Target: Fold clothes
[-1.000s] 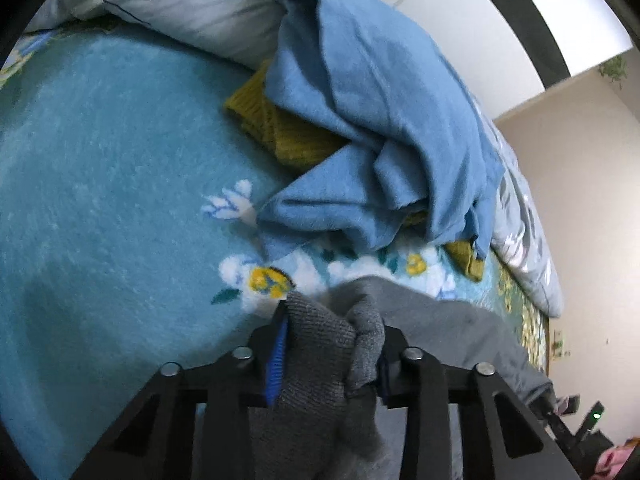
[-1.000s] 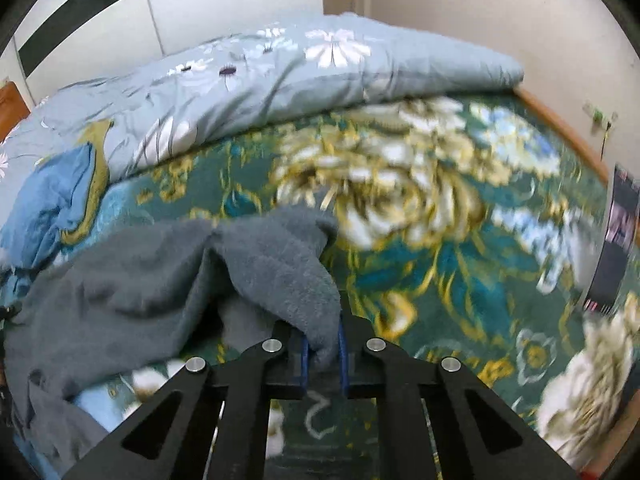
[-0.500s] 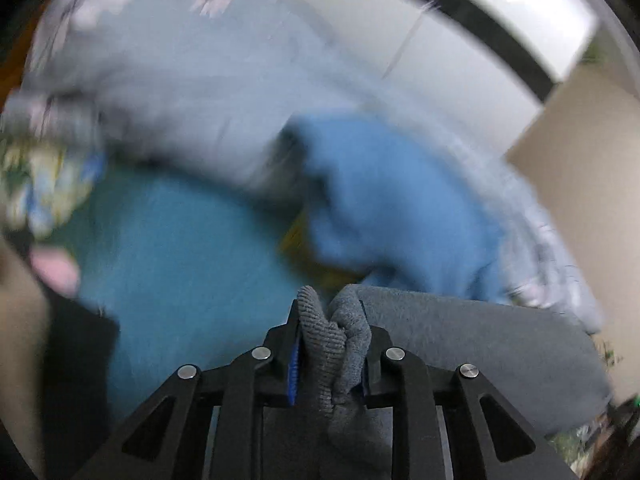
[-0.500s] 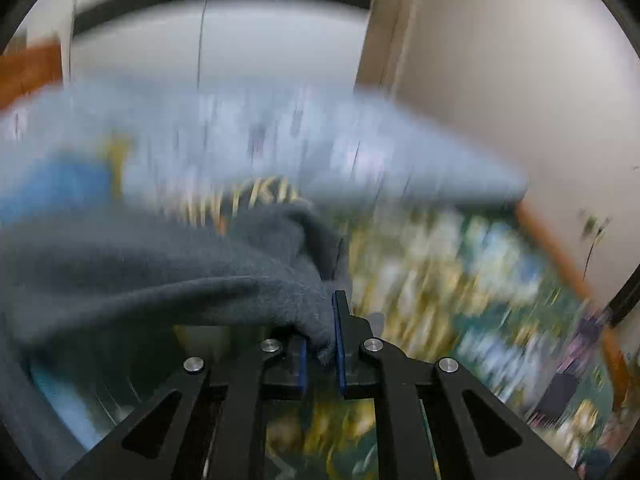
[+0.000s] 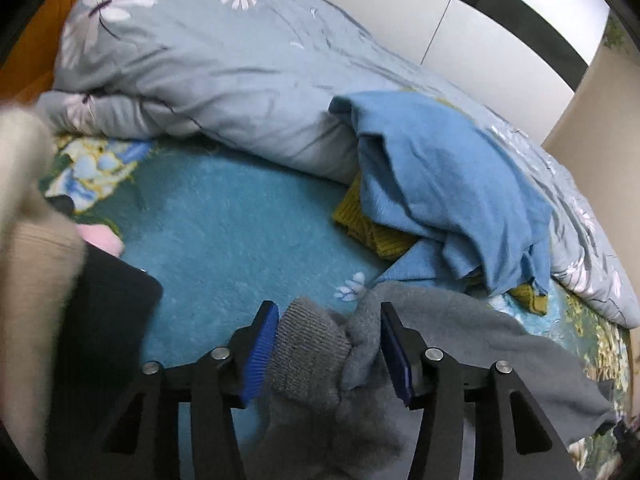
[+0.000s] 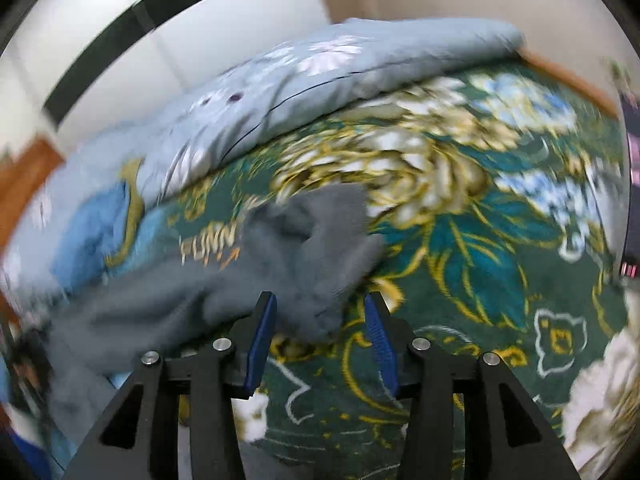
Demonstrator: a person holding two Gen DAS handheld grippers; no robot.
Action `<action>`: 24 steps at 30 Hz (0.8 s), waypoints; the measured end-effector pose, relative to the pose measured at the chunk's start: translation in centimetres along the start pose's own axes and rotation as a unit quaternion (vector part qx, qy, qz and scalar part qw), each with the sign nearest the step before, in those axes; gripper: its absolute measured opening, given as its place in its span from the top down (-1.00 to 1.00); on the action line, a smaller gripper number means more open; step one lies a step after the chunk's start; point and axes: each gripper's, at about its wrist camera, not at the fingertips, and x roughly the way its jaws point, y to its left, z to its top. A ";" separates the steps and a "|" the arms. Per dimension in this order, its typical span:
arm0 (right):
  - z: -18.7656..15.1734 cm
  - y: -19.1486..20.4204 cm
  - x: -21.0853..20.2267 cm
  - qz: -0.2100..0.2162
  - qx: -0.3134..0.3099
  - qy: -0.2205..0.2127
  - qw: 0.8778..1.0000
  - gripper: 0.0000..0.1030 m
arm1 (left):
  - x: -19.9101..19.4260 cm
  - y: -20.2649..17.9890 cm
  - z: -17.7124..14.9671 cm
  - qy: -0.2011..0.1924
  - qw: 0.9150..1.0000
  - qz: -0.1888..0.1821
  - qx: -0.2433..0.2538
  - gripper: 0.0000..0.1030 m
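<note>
Grey sweater point(image 5: 472, 344) lies bunched on the bed point(image 5: 224, 240), its ribbed cuff between my left hand-held gripper's point(image 5: 328, 340) wide-spread jaws; my right hand-held gripper point(image 6: 316, 332) gapes too, cloth loose between. I judge the heap may slump, or a closing jaw snag several layers.

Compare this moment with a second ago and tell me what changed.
Both tongs have opened: the left tongs and right tongs were clamped on the grey sweater, lifted it, and have now let it go onto the bed. The blue garment and the quilt stayed put.
</note>
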 end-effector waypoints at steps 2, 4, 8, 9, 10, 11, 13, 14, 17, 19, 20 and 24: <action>0.5 -1.7 0.5 0.025 0.060 -0.004 0.998 0.08 | -1.0 -0.2 0.0 -0.005 1.000 -0.007 -0.006 -0.10; 0.5 -2.9 1.2 0.044 0.109 0.001 0.993 0.08 | -2.0 -0.1 -0.1 -0.011 1.000 -0.021 -0.009 -0.11; 0.3 -4.9 2.9 0.079 0.201 0.014 0.976 0.08 | -2.9 -0.2 -0.6 -0.014 1.000 -0.028 -0.003 -0.17; 0.3 -5.4 3.3 0.088 0.224 0.017 0.971 0.08 | -2.9 -0.3 -0.6 -0.012 0.999 -0.032 -0.003 -0.17; 0.4 -5.4 3.7 0.094 0.235 0.018 0.967 0.08 | -2.9 -0.4 -0.8 -0.009 0.999 -0.036 -0.003 -0.17; 0.6 -5.2 4.2 0.095 0.241 0.019 0.966 0.08 | -2.9 -0.6 -0.9 -0.008 0.999 -0.037 -0.003 -0.18; 1.2 -4.9 5.1 0.087 0.253 0.021 0.963 0.21 | -2.6 -1.0 -1.1 -0.003 0.999 -0.033 -0.004 -0.18; 1.6 -4.6 5.4 0.080 0.251 0.024 0.964 0.34 | -2.3 -1.2 -1.2 0.000 0.999 -0.032 -0.005 -0.18; 3.9 -2.8 5.7 0.049 0.202 0.030 0.978 0.83 | -1.9 -1.8 -1.4 0.003 0.999 -0.038 -0.012 -0.18; 5.9 -1.9 4.0 0.048 0.153 -0.006 0.987 0.84 | -1.9 -2.1 -1.5 0.000 0.999 -0.037 -0.011 -0.18; 6.9 -1.7 2.5 0.055 0.131 -0.037 0.989 0.85 | -2.0 -2.2 -1.5 -0.002 0.999 -0.036 -0.008 -0.18; 9.6 -2.4 -1.7 0.054 0.071 -0.130 0.987 0.85 | -2.3 -2.1 -1.8 -0.005 1.000 -0.030 -0.002 -0.18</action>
